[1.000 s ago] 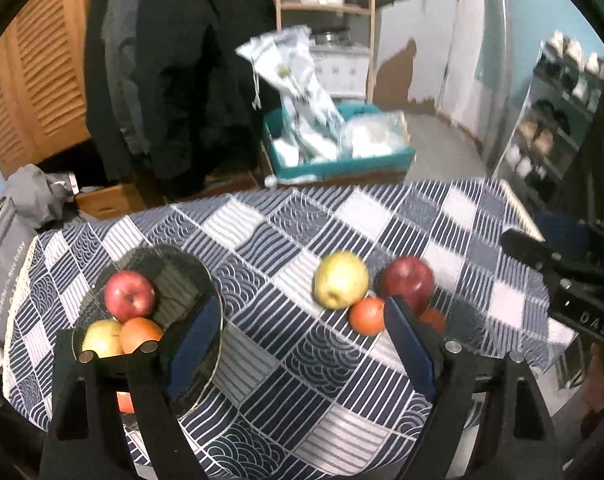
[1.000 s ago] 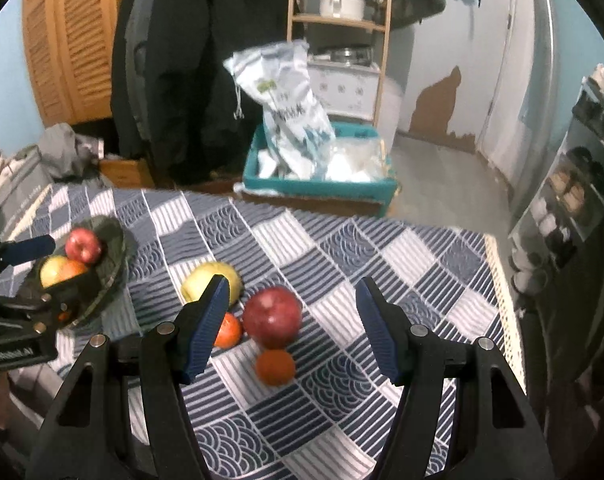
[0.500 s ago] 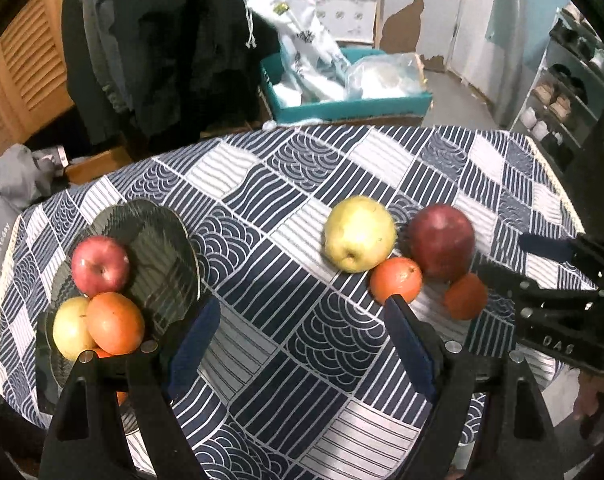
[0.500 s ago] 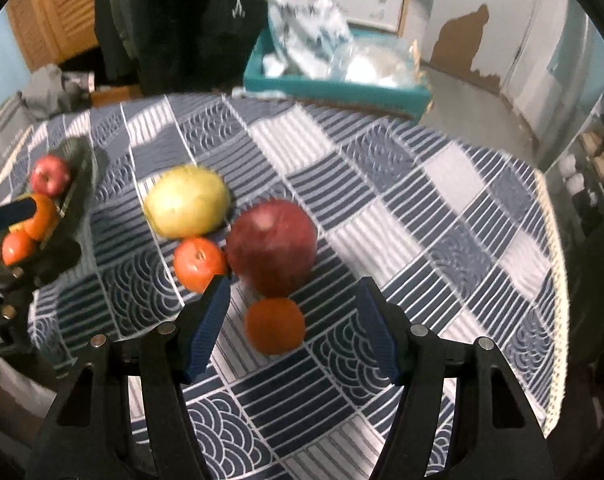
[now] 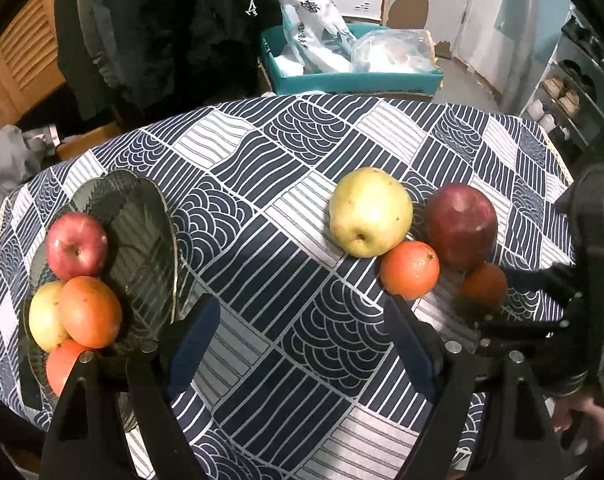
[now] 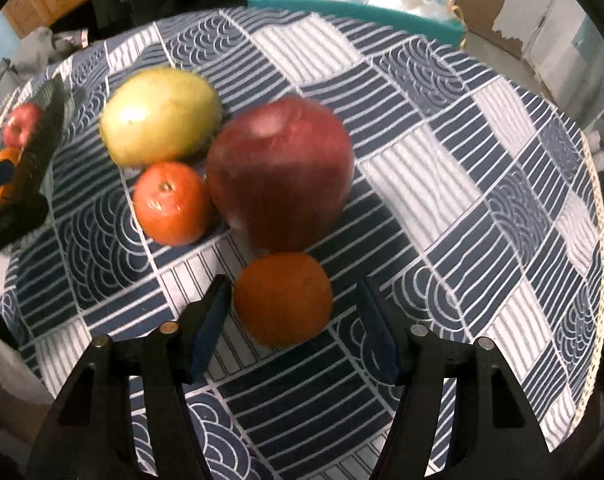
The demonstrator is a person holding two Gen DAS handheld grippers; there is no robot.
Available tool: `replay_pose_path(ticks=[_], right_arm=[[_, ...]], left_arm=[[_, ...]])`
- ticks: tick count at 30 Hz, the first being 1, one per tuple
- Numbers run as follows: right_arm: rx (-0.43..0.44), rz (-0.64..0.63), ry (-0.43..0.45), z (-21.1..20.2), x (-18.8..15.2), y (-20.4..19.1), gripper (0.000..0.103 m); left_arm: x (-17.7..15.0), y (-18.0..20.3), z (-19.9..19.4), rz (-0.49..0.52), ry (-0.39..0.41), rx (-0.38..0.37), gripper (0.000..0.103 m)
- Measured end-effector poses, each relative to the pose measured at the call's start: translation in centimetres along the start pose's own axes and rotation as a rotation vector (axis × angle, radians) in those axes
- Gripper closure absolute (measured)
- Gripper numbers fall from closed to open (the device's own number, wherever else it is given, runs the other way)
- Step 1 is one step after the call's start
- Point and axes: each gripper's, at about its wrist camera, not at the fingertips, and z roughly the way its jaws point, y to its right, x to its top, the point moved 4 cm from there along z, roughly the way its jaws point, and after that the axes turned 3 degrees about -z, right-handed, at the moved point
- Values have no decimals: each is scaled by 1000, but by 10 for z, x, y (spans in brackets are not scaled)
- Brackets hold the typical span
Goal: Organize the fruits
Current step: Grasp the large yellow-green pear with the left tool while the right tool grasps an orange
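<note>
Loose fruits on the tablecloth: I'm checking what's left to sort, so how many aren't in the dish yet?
4: yellow apple, dark red apple, orange in front between them, another orange between the right gripper's pads.

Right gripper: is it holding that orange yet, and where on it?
Nothing is held. The right gripper is open, its jaws just closing in, with the orange between its fingers but untouched. The left gripper is empty too.

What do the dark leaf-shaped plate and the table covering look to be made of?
Plate: likely glass, dark and glossy; its ribbed surface catches light and looks partly see-through.
Table covering: woven cloth, matte, printed in navy and white squares of stripes and waves; a pale fringe edges it in the right wrist view.
</note>
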Motion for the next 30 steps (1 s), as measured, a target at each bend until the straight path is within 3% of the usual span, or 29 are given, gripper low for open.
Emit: replay_pose_path(ticks=[5,17,30], right_arm=[[32,3,-10,3,-3,-1,58],[-3,71,51,-22,3,27,59],[-47,148,88,-32,1,61,59]], left_arm=[[8,4,4,-3,-3,-25,18],[40,26,22,12,2,-91,18],[53,39,62,-14,-63,-136,18]])
